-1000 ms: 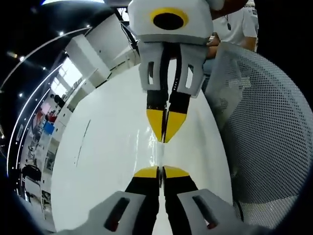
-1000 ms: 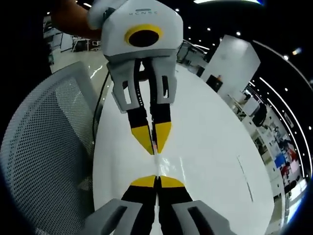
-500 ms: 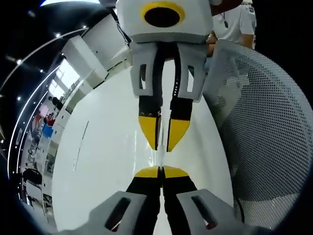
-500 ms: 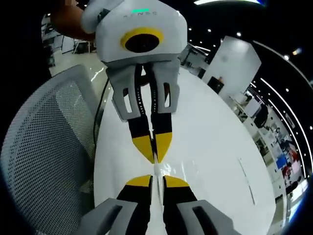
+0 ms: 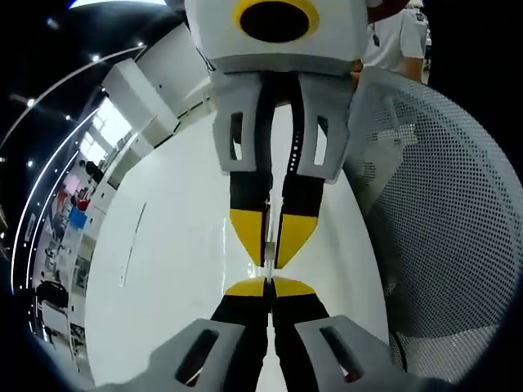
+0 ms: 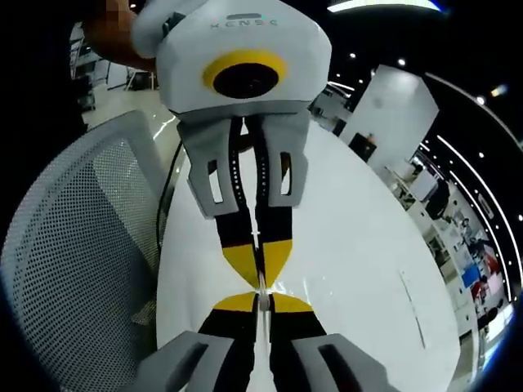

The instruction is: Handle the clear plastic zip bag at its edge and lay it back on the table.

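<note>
The clear plastic zip bag [image 5: 268,273] shows edge-on as a thin shiny strip between two grippers that face each other tip to tip over the white table [image 5: 180,245]. My left gripper [image 5: 268,282] rises from the bottom of the left gripper view, shut on the bag's edge. Opposite it, my right gripper [image 5: 268,260] comes down from the top with a narrow gap between its yellow tips and the bag's edge in that gap. In the right gripper view, the right gripper [image 6: 260,300] stands slightly open below the shut left gripper [image 6: 260,280]. The bag [image 6: 260,290] is a sliver there.
A grey mesh chair back [image 5: 441,220] stands close beside the table [image 6: 351,261], also seen as the chair [image 6: 73,245]. A person in a white shirt [image 5: 400,37] is behind the right gripper. A thin dark mark [image 5: 135,237] lies on the tabletop.
The right gripper's jaws have parted from shut to slightly open. The two grippers have drawn closer together, tips nearly meeting. The left gripper has stayed shut on the bag.
</note>
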Demonstrator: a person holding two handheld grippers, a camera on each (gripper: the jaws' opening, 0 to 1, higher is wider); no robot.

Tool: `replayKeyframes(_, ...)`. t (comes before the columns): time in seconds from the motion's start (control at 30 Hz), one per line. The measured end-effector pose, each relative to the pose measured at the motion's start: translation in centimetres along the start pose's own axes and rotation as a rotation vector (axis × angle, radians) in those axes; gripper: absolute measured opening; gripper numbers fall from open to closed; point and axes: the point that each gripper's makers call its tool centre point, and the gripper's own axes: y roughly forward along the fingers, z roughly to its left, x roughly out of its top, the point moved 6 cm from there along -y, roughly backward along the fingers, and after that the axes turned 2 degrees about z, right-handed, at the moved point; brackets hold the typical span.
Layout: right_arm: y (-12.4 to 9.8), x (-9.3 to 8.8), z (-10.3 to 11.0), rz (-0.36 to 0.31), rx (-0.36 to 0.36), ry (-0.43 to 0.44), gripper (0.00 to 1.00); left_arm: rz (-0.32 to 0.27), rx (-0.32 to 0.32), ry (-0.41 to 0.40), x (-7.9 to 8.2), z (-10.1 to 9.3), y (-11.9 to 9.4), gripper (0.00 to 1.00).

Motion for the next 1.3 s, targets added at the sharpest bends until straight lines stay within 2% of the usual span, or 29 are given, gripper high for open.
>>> replayKeyframes(0.37, 0.11, 0.03, 0.03, -0.010, -0.006, -0.028, 0.00, 0.000, -0.002, -0.007, -0.16, 0.03, -0.02, 0.00)
replayKeyframes(1.3, -0.01, 0.19, 0.14, -0.024, -0.007, -0.003, 0.00, -0.005, -0.006, -0.047, -0.42, 0.08, -0.28, 0.00)
